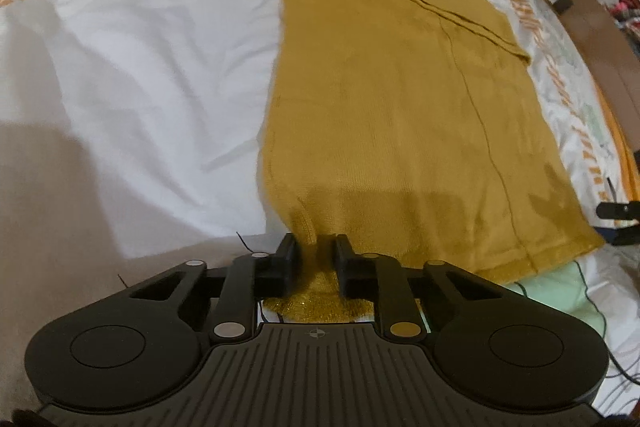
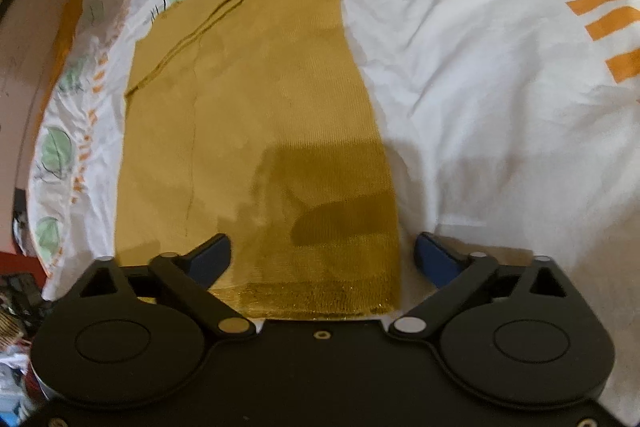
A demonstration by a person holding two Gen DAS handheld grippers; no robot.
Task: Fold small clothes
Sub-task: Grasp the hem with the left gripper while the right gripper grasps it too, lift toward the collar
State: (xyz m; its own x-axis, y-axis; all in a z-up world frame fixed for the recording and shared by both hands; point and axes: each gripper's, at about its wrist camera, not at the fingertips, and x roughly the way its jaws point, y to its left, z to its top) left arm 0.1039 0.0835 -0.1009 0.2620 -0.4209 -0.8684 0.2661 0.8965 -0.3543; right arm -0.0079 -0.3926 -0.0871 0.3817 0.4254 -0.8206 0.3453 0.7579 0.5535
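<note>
At the bottom centre, the left gripper [image 1: 314,251] pinches the mustard sweater's [image 1: 400,115] near corner on the white bedsheet [image 1: 140,67], while the right gripper [image 2: 322,251] gapes wide over its hem.

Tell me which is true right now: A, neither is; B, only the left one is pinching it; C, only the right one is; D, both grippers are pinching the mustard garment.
B: the left gripper has its jaws closed on the mustard garment's near corner, while the right gripper is spread wide over the hem.

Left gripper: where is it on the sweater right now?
The left gripper is shut on the near corner of the mustard sweater, which lies flat on the white bedsheet.
</note>
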